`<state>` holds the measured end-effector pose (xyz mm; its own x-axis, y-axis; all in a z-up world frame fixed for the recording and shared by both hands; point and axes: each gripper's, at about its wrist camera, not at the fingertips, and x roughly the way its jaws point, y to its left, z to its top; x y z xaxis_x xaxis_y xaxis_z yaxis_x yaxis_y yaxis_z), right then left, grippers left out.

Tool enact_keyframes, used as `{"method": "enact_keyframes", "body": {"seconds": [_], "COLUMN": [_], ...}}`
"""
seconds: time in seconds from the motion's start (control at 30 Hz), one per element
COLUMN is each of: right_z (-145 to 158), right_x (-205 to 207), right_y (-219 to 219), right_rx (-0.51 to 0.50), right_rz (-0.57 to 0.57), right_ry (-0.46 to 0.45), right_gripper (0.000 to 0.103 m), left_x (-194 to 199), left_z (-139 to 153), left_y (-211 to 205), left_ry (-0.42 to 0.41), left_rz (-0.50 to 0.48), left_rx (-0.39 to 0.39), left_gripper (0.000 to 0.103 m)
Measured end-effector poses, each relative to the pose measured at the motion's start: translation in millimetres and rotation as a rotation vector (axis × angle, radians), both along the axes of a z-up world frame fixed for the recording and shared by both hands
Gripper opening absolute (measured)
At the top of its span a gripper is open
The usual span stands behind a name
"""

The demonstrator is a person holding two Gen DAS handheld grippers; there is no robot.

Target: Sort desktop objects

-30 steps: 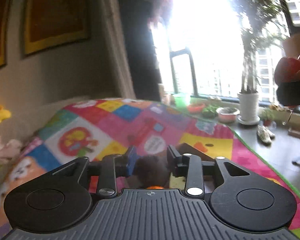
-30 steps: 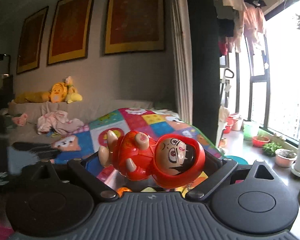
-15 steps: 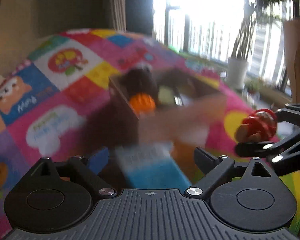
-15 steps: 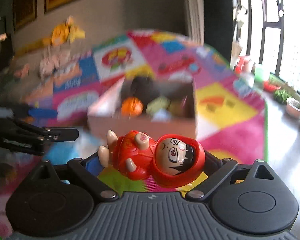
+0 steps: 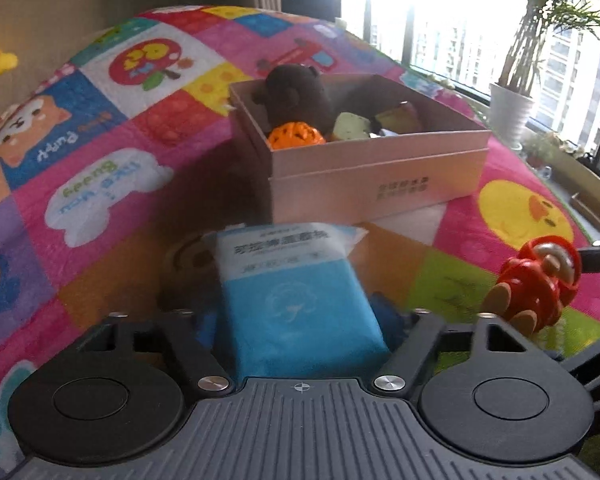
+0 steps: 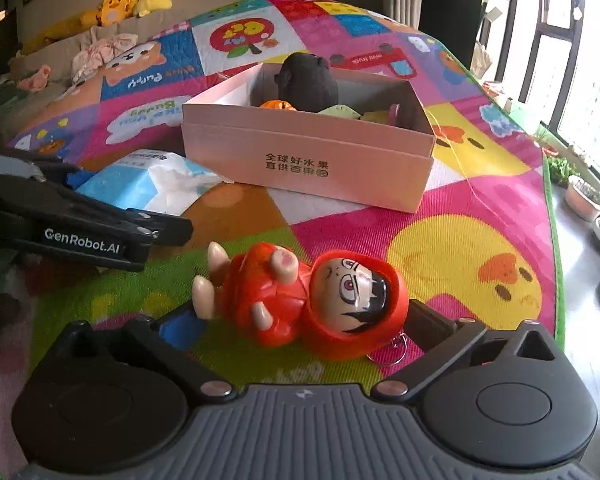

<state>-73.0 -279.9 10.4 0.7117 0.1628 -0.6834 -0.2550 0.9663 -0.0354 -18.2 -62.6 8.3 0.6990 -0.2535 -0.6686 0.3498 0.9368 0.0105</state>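
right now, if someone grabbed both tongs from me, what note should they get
Left tongs: closing around the blue tissue pack, which lies on the play mat in front of the box.
Right tongs: opening; the red doll lies on the mat between the fingers.
Pink box: already holds the dark plush bear, orange ball and some other small items.
Left to do: tissue pack and red doll are both outside the box.

Both tongs lower now: left (image 5: 300,320) closing around tissue pack (image 5: 296,300), right (image 6: 300,320) opening around red doll (image 6: 300,300).
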Motion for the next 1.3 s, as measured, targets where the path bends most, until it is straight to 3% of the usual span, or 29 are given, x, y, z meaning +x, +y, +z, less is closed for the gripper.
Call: {"method": "enact_keyframes", "body": {"seconds": [0.1,0.17,0.23,0.33,0.47,0.57,0.73,0.87,0.97,1.03,1.17,1.3], "right_z": [0,0,0,0,-1,-2,-2,-1,2,4,11,45], "right_x": [0,-2,-3,-2,-3,-3,-3,-3,-5,-7,-1,15], "right_y": [0,0,-1,-1,-3,-4,-5,-4,-4,-3,-2,-10], "right_rx": [0.002,0.005,0.012,0.019,0.032,0.041,0.045,0.036,0.031,0.026,0.007,0.034], "right_rz": [-0.002,-0.001,0.000,-0.004,-0.011,-0.016,-0.027,-0.047,-0.058,-0.051,-0.041,-0.014], "right_ry": [0.003,0.005,0.006,0.007,0.005,0.009,0.006,-0.004,-0.030,-0.052,-0.050,-0.101], "right_gripper": [0.103,0.103,0.103,0.103,0.103,0.103,0.103,0.103,0.103,0.095,0.095,0.095], "left_x": [-9,-23,-32,-20,27,58,66,59,57,55,38,12], "left_z": [10,33,65,94,95,78,54,46,50,52,52,38], "left_y": [7,14,15,-2,-36,-58,-45,-22,-6,6,22,31], "left_ry": [-0.030,-0.107,-0.236,-0.406,-0.493,-0.469,-0.372,-0.358,-0.312,-0.269,-0.197,-0.138], "left_rz": [0.003,-0.007,-0.052,-0.152,-0.272,-0.322,-0.265,-0.171,-0.095,-0.053,-0.019,-0.003], "left_rx": [-0.009,-0.043,-0.057,0.028,0.111,0.185,0.201,0.225,0.162,0.092,-0.062,-0.208], "left_gripper": [0.057,0.057,0.057,0.058,0.062,0.081,0.088,0.094,0.095,0.096,0.097,0.100]}}
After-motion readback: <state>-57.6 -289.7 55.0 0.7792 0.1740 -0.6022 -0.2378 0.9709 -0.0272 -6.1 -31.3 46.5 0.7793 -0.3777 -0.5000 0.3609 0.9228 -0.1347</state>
